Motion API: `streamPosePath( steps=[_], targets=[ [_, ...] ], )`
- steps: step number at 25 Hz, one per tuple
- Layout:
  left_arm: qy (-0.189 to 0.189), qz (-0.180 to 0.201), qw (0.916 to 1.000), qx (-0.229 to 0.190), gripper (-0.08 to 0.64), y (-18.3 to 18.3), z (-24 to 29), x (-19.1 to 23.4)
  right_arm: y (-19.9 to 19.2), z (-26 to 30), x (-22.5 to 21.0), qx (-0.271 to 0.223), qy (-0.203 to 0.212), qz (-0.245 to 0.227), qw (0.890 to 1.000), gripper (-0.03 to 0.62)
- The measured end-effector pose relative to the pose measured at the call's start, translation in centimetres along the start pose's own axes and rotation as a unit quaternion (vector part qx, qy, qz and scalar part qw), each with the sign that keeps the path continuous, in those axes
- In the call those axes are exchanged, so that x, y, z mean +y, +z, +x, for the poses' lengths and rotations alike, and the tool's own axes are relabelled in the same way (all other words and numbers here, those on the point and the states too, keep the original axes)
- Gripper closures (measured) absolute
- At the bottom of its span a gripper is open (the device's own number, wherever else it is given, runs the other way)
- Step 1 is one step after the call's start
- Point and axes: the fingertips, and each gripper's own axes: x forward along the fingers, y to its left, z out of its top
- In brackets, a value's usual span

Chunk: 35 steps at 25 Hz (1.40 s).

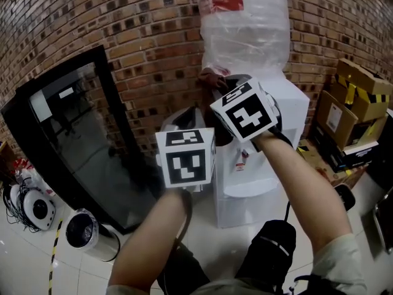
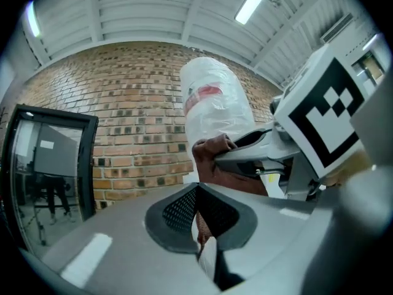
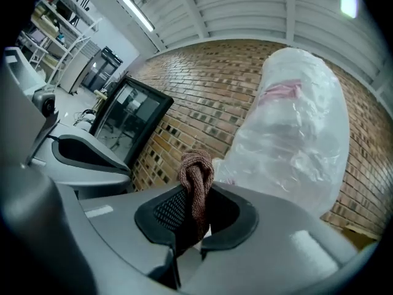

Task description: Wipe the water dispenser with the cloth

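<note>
Head view steeply down; gripper views level, near, sharing wrapped bottle (image 2: 215, 103).

A glass-door cabinet (image 1: 80, 140) stands by the brick wall (image 1: 153, 29).

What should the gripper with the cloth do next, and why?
Probably ease the right gripper forward and down until the cloth presses on the dispenser top. The cloth is already pinched firmly and sits beside the bottle, seemingly not yet on the white dispenser.
</note>
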Motion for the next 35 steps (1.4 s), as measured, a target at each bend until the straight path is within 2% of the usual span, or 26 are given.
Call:
streamPosePath(
  steps=[5, 12, 20, 26, 31, 35],
  targets=[
    [-0.010, 0.005, 0.9999, 0.009, 0.560, 0.4, 0.5, -2.5, -1.0, -0.5, -2.1, 0.012, 0.009, 0.010, 1.000, 0.520],
    [-0.031, 0.005, 0.9995, 0.008, 0.560, 1.2, 0.5, -6.3, -3.7, -2.3, -7.8, 0.026, -0.023, 0.020, 0.999, 0.520],
    [-0.064, -0.006, 0.9979, 0.008, 0.560, 1.4, 0.9, -13.3, -8.1, -5.1, -13.9, 0.042, -0.049, 0.039, 0.997, 0.522],
    [-0.071, -0.014, 0.9973, 0.011, 0.560, 1.2, 1.8, -17.1, -11.5, -7.6, -18.2, 0.048, -0.078, 0.061, 0.994, 0.522],
    [-0.082, -0.014, 0.9962, 0.025, 0.560, 0.4, 2.7, -20.0, -13.7, -9.0, -20.6, 0.054, -0.089, 0.076, 0.992, 0.522],
    [-0.083, -0.014, 0.9960, 0.031, 0.560, 0.1, 3.0, -21.2, -14.8, -9.1, -21.2, 0.052, -0.081, 0.095, 0.991, 0.522]
  ],
)
